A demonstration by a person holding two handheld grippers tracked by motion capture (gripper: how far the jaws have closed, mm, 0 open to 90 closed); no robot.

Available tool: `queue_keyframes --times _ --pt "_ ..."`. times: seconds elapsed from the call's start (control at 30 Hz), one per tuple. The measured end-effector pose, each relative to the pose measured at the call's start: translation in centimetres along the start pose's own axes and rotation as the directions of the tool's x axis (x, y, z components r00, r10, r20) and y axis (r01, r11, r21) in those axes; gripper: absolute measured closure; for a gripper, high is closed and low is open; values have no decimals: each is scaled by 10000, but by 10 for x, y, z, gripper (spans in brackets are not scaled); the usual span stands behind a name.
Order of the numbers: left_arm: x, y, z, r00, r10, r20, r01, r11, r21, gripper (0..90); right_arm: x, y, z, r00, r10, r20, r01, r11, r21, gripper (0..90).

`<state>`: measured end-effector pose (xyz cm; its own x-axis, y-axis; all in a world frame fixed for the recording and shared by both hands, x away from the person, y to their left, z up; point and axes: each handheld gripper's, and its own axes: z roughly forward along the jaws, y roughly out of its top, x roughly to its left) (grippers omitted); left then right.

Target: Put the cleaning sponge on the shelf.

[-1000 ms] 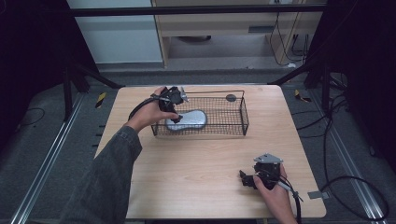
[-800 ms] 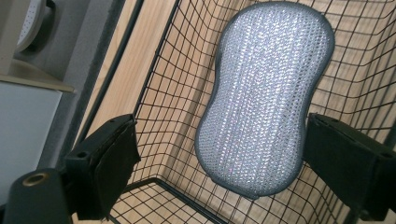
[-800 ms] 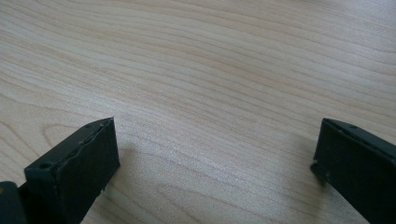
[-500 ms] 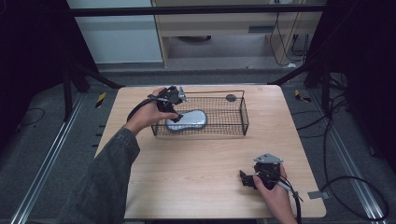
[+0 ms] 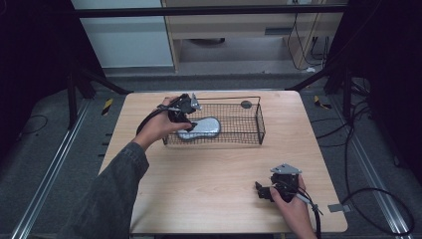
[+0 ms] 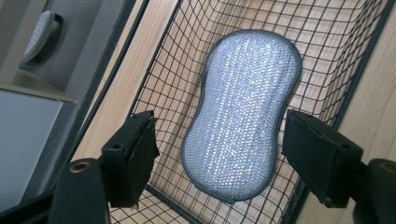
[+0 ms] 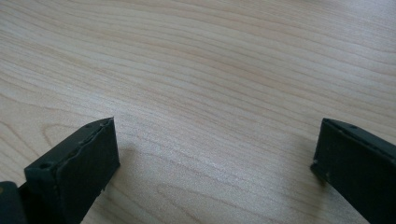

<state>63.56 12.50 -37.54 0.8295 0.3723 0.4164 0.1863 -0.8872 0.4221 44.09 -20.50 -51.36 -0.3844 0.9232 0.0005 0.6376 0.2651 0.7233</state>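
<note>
Sponge (image 6: pixel 243 116) between left gripper's (image 6: pixel 219 161) jaws (spread wide)

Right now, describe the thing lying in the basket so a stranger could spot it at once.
On the wooden table, find the black wire basket at the far side. At its left end lies a silvery, sparkly scrub pad shaped like a peanut with a grey edge, the basket's sole content, right beneath the open left claw.

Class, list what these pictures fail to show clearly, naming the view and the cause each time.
- Small dark round thing, high view: too small to identify.
- Silver pad, left gripper view: underside hidden, lies flat in wire basket.
- Right tool, right gripper view: body cut off by bottom edge.
</note>
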Motion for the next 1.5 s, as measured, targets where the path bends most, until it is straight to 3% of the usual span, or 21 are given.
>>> queue_keyframes --times 0.47,0.6,0.67,0.83,1.0,1.1,1.17,1.5 --pt "-20 8 -10 9987 -503 -30 500 9972 -550 309 0 0 0 10000 0 1 0 10000 12 4" --pt "-29 10 -13 9989 -457 -33 454 9967 -669 253 0 0 0 10000 -12 10 12 10000 6 3" --pt "-33 11 -14 9978 -657 -26 653 9954 -707 202 0 0 0 10000 -7 9 7 10000 0 4" --pt "-41 11 -18 9907 -1359 62 1358 9846 -1102 83 0 0 0 10000 -4 17 4 10000 13 4" --pt "-48 8 -25 9826 -1850 164 1854 9728 -1390 56 0 0 0 10000 0 11 0 10000 13 4" --pt "-54 5 -29 9801 -1979 143 1978 9685 -1515 49 0 0 0 10000 -36 29 36 10000 16 4" --pt "-59 2 -32 9760 -2173 166 2168 9604 -1751 49 0 0 0 10000 -32 29 32 10000 7 4" --pt "-85 -17 -46 9677 -2485 414 2517 9462 -2032 56 0 0 -1 10000 -1 15 1 10000 18 4"
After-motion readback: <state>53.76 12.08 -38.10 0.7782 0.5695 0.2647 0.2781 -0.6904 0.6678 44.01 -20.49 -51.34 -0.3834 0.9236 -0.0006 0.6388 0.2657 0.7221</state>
